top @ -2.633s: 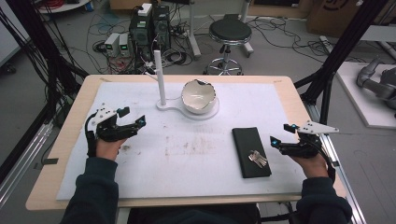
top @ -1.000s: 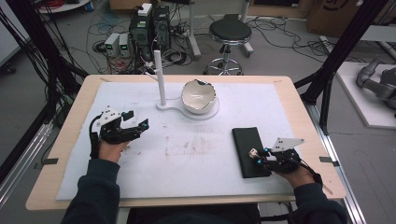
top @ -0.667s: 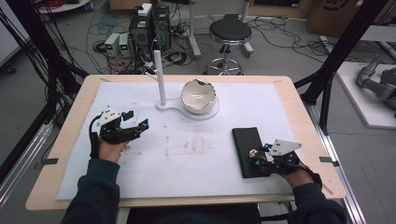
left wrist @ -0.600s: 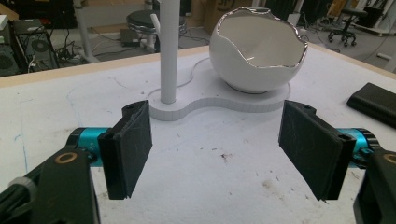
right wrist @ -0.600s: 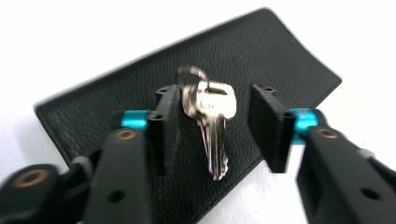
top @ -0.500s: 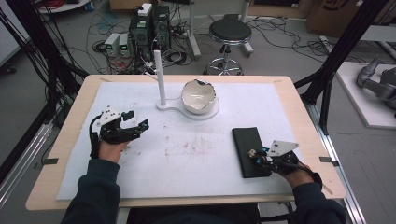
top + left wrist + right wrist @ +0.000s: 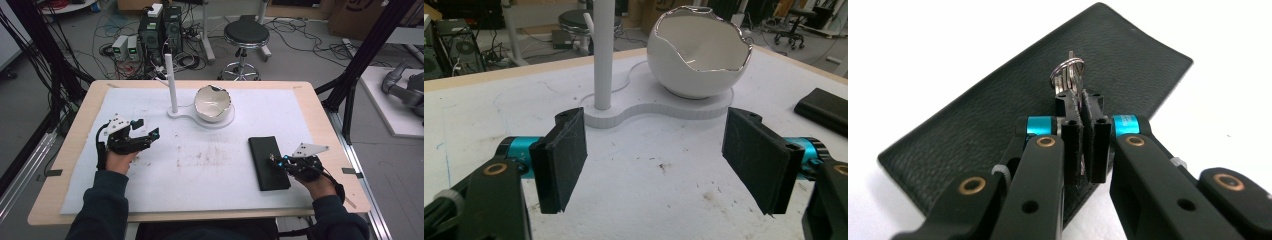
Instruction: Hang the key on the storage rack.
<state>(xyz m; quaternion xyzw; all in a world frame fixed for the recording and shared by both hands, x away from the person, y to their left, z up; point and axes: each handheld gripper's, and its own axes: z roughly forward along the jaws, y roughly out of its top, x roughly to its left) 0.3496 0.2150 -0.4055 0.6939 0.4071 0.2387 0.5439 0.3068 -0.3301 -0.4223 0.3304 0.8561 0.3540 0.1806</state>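
Between the black jaws of the right gripper, which have just been closing, sits a small bunch of keys: the pads are pinched together on the key blades while the ring stands up just beyond the tips. The keys still lie on the black leather wallet, which rests flat on the white mat near the table's right edge. So the step in hand looks like the pick-up of the keys, with the grip made and the lift not yet begun. Next comes a clean rise off the wallet (the wallet could drag along if a pad has caught the leather), then probably a carry toward the white eggshell-shaped bowl on its stand beside the upright post. Over at the mat's left side, the left gripper holds nothing, its jaws spread wide.
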